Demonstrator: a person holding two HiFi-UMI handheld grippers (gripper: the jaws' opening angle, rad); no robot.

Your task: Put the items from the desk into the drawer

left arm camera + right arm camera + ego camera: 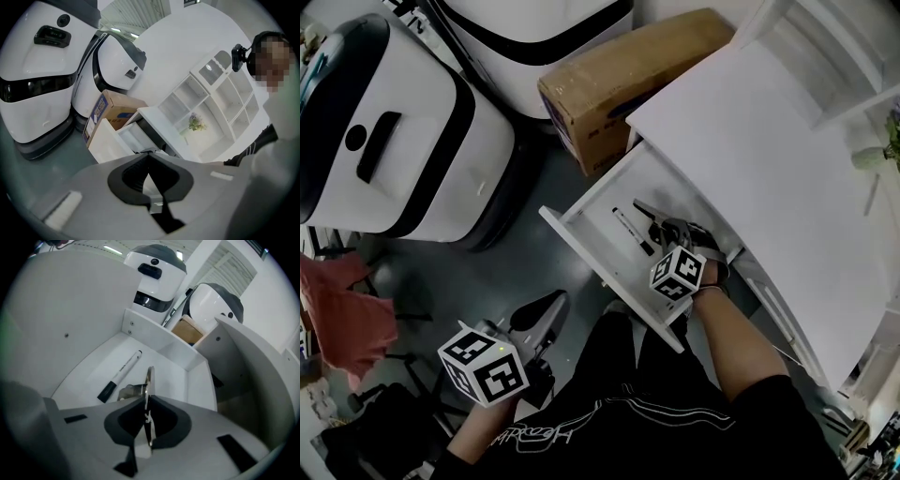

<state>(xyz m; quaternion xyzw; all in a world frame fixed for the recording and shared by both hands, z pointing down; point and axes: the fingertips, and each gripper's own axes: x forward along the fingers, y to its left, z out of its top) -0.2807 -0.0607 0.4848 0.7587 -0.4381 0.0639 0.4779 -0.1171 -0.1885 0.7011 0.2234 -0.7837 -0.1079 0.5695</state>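
Observation:
The white drawer (581,246) stands pulled out from under the white desk top (769,159). A black-and-white marker (632,230) lies on its floor, and the right gripper view also shows the marker (119,376) lying flat. My right gripper (661,220) reaches into the drawer from the near side. It is shut on a thin flat metal item (148,380) held edge-on above the drawer floor, right of the marker; what the item is I cannot tell. My left gripper (539,319) hangs low over the floor left of the drawer, its jaws shut (149,153) with nothing between them.
A cardboard box (619,84) sits on the floor beside the drawer's far end. Two large white-and-black machines (394,131) (534,28) stand to the left. White shelves (825,47) and a small plant (886,150) are on the desk's far side. A red cloth (342,309) lies at left.

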